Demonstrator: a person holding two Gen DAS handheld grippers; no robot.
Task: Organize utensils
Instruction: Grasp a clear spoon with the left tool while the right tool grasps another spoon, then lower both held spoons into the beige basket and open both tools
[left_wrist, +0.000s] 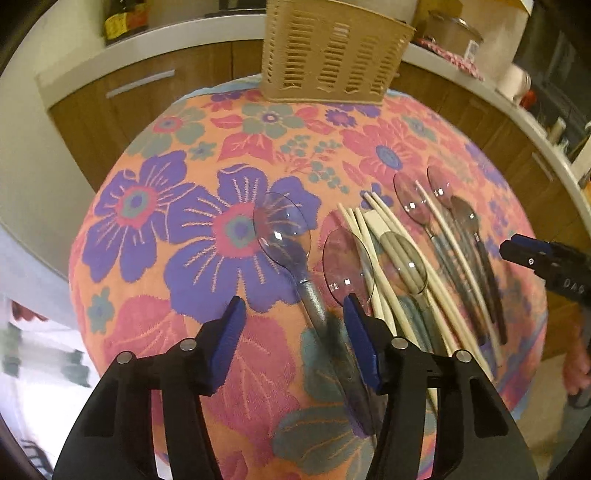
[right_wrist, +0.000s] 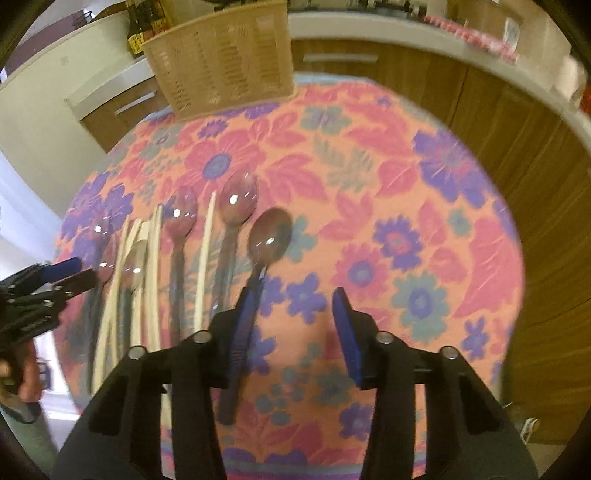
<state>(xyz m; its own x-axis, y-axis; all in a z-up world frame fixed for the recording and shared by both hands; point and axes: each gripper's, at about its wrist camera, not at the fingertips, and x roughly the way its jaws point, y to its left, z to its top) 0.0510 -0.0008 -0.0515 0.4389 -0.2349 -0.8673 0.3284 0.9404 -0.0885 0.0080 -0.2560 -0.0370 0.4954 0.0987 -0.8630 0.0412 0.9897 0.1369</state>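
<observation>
Several clear plastic spoons and white chopsticks (left_wrist: 373, 236) lie side by side on a floral cloth (left_wrist: 207, 155). My left gripper (left_wrist: 295, 314) is open and points down at the leftmost spoon (left_wrist: 280, 225). That spoon's grey handle runs between the fingers, close to the right one. My right gripper (right_wrist: 294, 306) is open over the cloth (right_wrist: 406, 206). The rightmost spoon (right_wrist: 269, 236) has its handle beside the left finger, and the gap between the fingers holds nothing. Each view catches the other gripper at its edge: the right gripper (left_wrist: 524, 254) and the left gripper (right_wrist: 74, 273).
A beige slotted basket (left_wrist: 332, 55) (right_wrist: 221, 62) stands at the far edge of the table. Behind it run wooden cabinets (left_wrist: 147, 96) under a white counter with bottles (right_wrist: 142, 26) and jars. The cloth's right half (right_wrist: 424, 277) carries no utensils.
</observation>
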